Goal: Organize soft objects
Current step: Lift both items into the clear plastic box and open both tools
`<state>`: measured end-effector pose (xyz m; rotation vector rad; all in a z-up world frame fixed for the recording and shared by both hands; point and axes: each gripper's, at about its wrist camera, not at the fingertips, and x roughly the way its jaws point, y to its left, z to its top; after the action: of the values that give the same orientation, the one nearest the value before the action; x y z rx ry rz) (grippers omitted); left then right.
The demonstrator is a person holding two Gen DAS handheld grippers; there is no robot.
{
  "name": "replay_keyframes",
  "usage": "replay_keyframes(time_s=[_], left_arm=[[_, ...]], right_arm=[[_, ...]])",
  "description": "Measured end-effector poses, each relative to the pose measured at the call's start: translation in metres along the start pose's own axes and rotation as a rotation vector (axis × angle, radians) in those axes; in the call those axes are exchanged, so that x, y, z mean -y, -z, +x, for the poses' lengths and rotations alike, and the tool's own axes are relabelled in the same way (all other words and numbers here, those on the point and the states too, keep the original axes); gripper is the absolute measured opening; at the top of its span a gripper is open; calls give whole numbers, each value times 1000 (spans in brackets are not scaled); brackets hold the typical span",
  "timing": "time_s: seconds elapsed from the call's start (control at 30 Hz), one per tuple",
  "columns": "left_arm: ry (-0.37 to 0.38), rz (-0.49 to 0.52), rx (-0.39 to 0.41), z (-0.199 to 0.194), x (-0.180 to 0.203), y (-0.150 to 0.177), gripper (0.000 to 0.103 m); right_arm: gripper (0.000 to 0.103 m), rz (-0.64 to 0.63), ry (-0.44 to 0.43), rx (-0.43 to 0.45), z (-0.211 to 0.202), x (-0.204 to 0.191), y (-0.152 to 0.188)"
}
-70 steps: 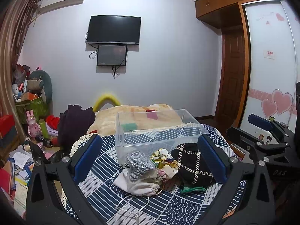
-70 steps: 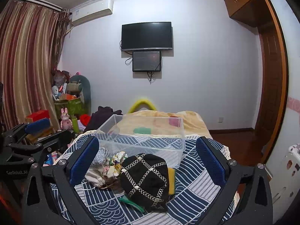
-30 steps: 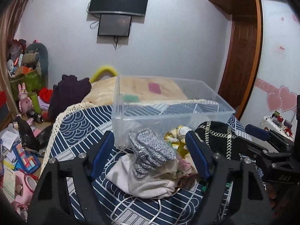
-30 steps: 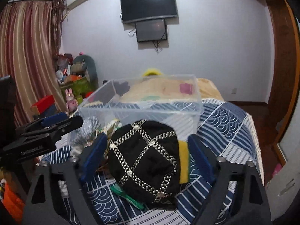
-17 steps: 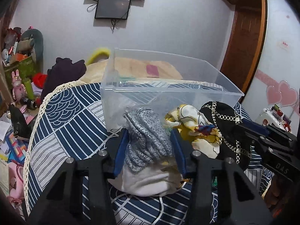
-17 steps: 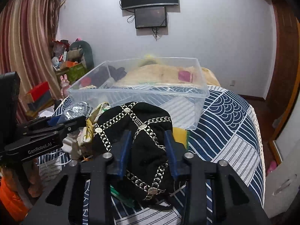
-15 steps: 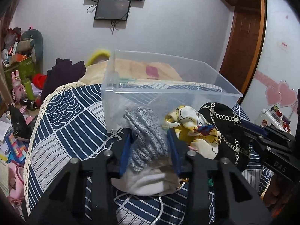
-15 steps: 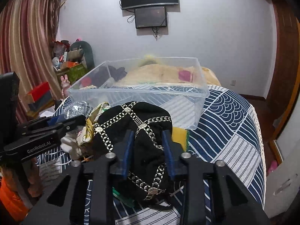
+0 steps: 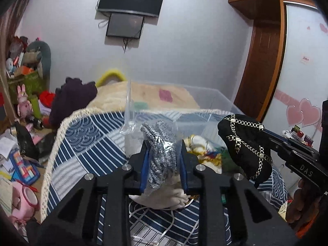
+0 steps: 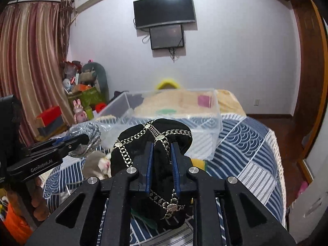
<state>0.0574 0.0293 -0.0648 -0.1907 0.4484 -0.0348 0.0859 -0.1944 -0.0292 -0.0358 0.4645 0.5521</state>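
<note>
Left gripper (image 9: 163, 165) clenches bagged grey knit (image 9: 162, 155), right gripper (image 10: 161, 164) clenches chain-trimmed black hat (image 10: 151, 143); lift both clear over clear bin (image 10: 217, 110) rim, mid-frame, before releasing.

Legible markings: "DAS" in grey capitals on the right tool (image 9: 266, 132) body, left wrist view. "GenRobot.AI" on the left tool (image 10: 84, 138) body, right wrist view. No other text readable.

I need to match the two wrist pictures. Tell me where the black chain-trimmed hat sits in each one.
Left wrist: black hat at right of centre, lifted, held from the right.
Right wrist: black hat at bottom centre, clamped between that camera's own jaws.
Shared landmark: clear plastic bin just behind the hat.
</note>
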Motion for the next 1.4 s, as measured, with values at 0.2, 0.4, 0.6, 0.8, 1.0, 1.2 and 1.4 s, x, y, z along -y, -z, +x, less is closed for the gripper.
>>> replay_keyframes(time_s=[0.2,0.4,0.6,0.8,1.0,1.2,1.4], left_arm=[[-4,26,63,-15,2,-22,25],[0,55,122,-15,7,-46,25],[10,34,122,2,8,-58,25],[-4,17,75,31,2,-66,25],[-4,8,-17,68,-4,-64,25],[28,22,-109,96,-2,-60,25],[10,46,-155,108,2,-56,26]], right_arm=[[15,-8,26,61,-11,-1,-16],[15,-13,42,116,-16,3,-35],[15,-6,51,170,-7,5,-54],[15,9,32,165,18,8,-65],[15,1,74,127,45,13,-65],[15,-7,50,-27,88,16,-61],[19,-31,53,-153,109,16,-50]])
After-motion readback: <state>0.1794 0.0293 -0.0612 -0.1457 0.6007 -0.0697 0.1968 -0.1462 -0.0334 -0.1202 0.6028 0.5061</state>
